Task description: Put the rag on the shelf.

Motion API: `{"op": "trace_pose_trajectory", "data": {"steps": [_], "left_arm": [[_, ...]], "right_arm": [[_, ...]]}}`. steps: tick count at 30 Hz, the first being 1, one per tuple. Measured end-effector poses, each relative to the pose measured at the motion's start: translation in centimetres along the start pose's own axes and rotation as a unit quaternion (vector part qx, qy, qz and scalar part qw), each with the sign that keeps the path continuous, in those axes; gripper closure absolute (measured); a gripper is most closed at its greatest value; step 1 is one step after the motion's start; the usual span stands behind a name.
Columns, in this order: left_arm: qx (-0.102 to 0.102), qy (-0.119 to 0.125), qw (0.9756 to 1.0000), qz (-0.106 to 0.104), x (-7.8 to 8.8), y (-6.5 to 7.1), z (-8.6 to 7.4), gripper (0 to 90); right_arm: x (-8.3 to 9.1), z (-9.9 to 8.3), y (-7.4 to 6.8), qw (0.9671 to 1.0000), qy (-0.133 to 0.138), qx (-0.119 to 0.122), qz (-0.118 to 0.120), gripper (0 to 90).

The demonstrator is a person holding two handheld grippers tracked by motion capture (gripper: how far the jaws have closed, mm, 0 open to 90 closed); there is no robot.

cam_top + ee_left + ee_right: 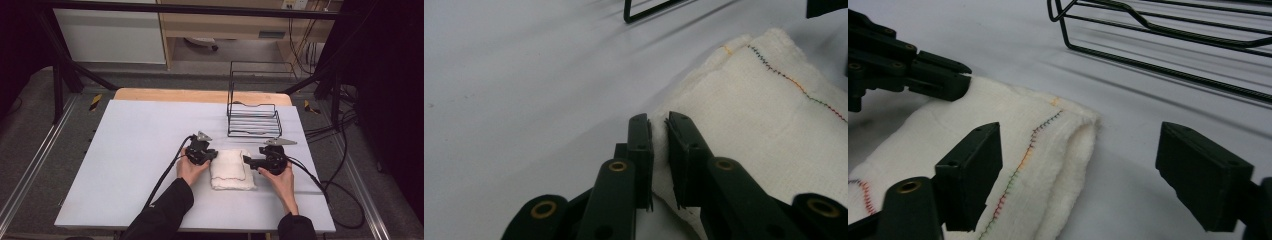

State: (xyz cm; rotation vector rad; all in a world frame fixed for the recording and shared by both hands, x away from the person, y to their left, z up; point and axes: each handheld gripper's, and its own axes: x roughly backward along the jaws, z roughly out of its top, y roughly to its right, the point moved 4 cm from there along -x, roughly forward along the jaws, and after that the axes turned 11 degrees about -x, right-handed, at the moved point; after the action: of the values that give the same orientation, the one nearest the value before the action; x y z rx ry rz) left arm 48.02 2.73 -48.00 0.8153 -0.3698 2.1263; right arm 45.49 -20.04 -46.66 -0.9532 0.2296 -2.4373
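Folded towel (pixel 229 170) on the table (pixel 135 150), just in front of the wire rack (pixel 253 119).
Left gripper (pixel 659 122) pinches the towel's left edge; right gripper (pixel 1078 165) jaws gape wide astride its right edge, gripping nothing.

Folded cloth (pixel 769 125) cut off by the right edge; wire rack (pixel 1168 45) cropped at top; cloth edge hidden between left claw (pixel 659 125) jaws.
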Motion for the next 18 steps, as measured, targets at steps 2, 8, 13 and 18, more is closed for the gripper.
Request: {"op": "trace_pose_trajectory", "data": {"steps": [2,8,13,18], "left_arm": [[0.0,0.002,1.0,0.0,0.0,0.0,0.0,80.0],[0.001,0.005,1.0,-0.002,0.0,0.0,-0.1,80.1],[0.0,0.006,1.0,-0.003,0.0,0.0,-0.1,80.1],[-0.001,0.007,1.0,-0.002,0.0,0.0,-0.1,80.1]], "right_arm": [[-0.5,0.2,0.2,1.0,-0.007,-0.001,-0.005,23.4],[-2.0,0.5,0.2,0.9997,-0.021,0.006,-0.008,37.8],[-2.7,0.5,0.2,0.9994,-0.032,0.004,-0.008,47.0],[-3.0,0.4,0.2,0.9991,-0.041,-0.003,-0.001,53.5]]}}
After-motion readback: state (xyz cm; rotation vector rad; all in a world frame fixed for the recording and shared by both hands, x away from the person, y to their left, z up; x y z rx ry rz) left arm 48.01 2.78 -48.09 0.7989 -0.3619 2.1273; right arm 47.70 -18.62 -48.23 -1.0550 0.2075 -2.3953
